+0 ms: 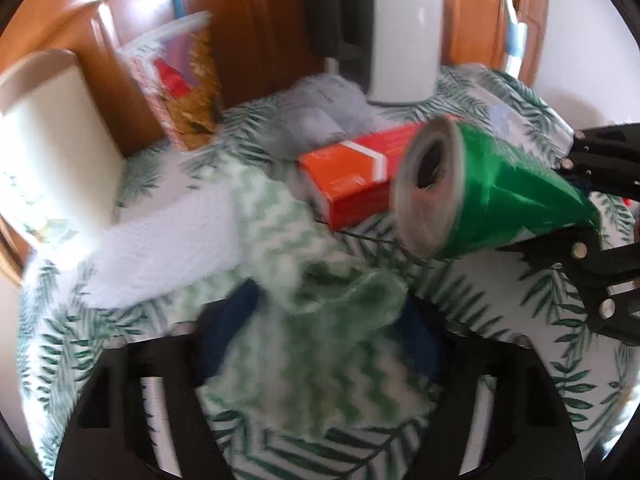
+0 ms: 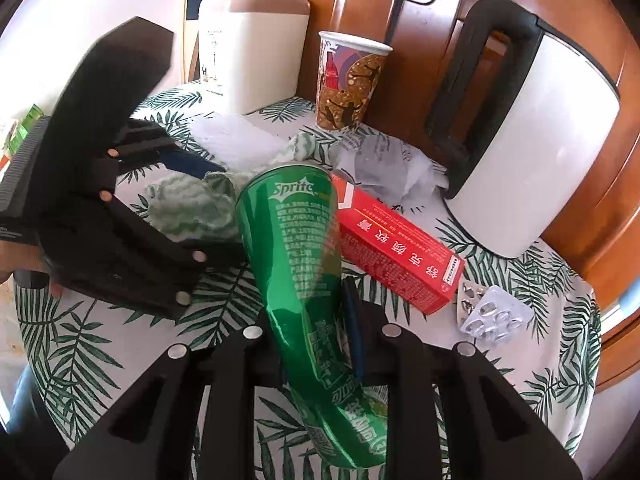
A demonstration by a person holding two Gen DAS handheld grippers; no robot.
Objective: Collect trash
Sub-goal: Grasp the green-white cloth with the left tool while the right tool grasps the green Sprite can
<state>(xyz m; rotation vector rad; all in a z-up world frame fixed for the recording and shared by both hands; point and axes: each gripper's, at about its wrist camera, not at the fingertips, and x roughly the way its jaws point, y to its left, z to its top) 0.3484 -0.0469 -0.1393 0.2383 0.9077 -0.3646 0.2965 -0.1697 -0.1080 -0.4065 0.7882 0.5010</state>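
The right gripper (image 2: 320, 344) is clamped on a crushed green Sprite can (image 2: 296, 264), pinching its dented waist and holding it tilted above the leaf-print tablecloth (image 2: 100, 344), open mouth pointing to the far side. The left gripper (image 1: 316, 364) is closed on a crumpled green-and-white cloth (image 1: 304, 312), with a white paper towel (image 1: 168, 240) to the left of it. Still on the table lie a red carton (image 2: 396, 248) just right of the can, a foil blister pack (image 2: 492, 312), a paper cup (image 2: 348, 84) and crumpled wrapping (image 2: 384, 168) beside the white kettle (image 2: 532, 148). The step looks like lifting the picked pieces. Next, both probably need carrying to the cream bin (image 2: 252, 44) at the far left.
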